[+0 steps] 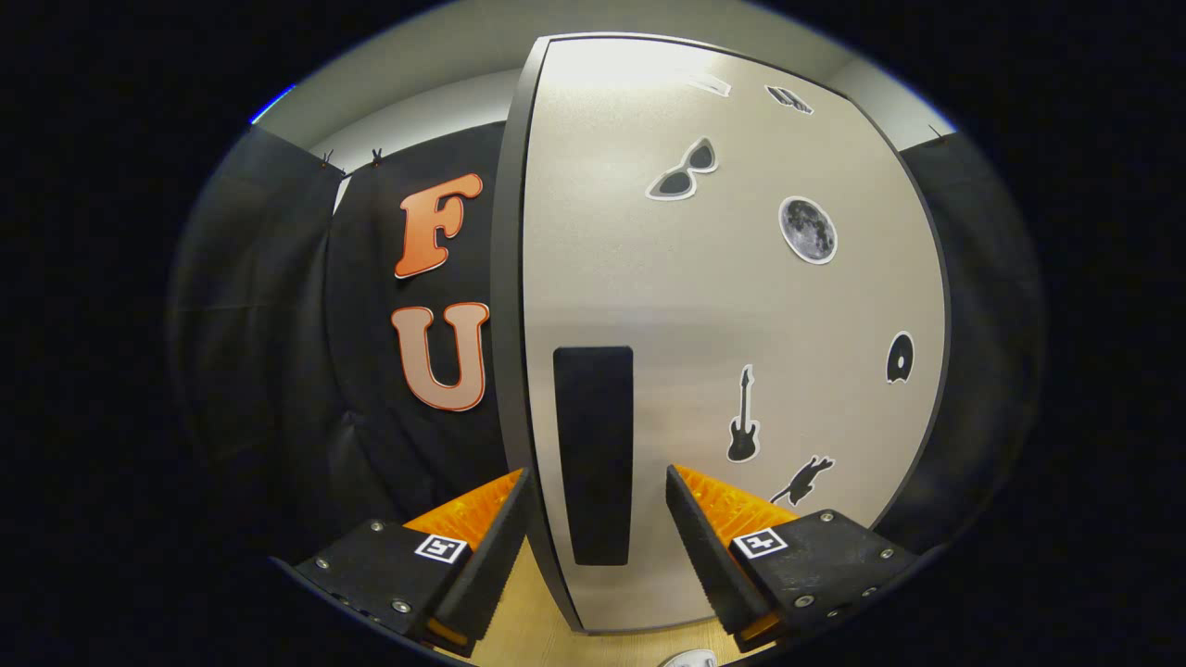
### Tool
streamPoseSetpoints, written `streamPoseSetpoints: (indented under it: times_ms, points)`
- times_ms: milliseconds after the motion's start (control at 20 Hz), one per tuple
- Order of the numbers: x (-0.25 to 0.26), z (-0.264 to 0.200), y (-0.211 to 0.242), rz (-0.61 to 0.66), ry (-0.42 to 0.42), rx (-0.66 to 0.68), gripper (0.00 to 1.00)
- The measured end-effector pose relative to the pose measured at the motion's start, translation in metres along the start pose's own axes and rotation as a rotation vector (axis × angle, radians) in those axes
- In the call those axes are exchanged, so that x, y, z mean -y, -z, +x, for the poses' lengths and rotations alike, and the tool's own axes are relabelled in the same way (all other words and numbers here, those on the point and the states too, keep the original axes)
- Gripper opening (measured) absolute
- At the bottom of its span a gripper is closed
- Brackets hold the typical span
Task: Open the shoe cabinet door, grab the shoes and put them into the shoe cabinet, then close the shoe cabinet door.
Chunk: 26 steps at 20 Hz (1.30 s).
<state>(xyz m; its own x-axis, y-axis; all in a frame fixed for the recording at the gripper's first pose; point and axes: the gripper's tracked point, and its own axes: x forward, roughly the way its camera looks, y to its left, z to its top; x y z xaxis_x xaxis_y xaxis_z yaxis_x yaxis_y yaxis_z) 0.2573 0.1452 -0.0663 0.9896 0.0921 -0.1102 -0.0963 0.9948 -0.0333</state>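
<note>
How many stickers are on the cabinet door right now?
7: two near the top edge, sunglasses, moon, a disc at the far edge, guitar, and an animal above one finger of the open claw, which may hide more.

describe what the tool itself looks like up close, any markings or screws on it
The tool has two wedge-shaped fingers with ribbed, sawtooth inner faces. Each sits on a dark, rough-textured block fixed with small silver screws. A small square black-and-white marker sits on top of each block.
</note>
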Motion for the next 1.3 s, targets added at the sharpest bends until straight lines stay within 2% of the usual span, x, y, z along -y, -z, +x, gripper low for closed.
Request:
streamPoseSetpoints:
  times_ms: [100, 250, 300, 650, 1300]
  points:
    - [0.000, 0.001, 0.001, -0.008, 0.006, -0.002, 0.77]
    - [0.001, -0.003, -0.002, -0.010, 0.015, 0.000, 0.43]
    - [0.001, -0.002, 0.000, -0.004, 0.012, -0.002, 0.38]
    - [0.005, -0.017, -0.001, 0.022, -0.023, 0.007, 0.33]
    - [0.017, -0.057, -0.003, 0.045, -0.044, 0.000, 0.32]
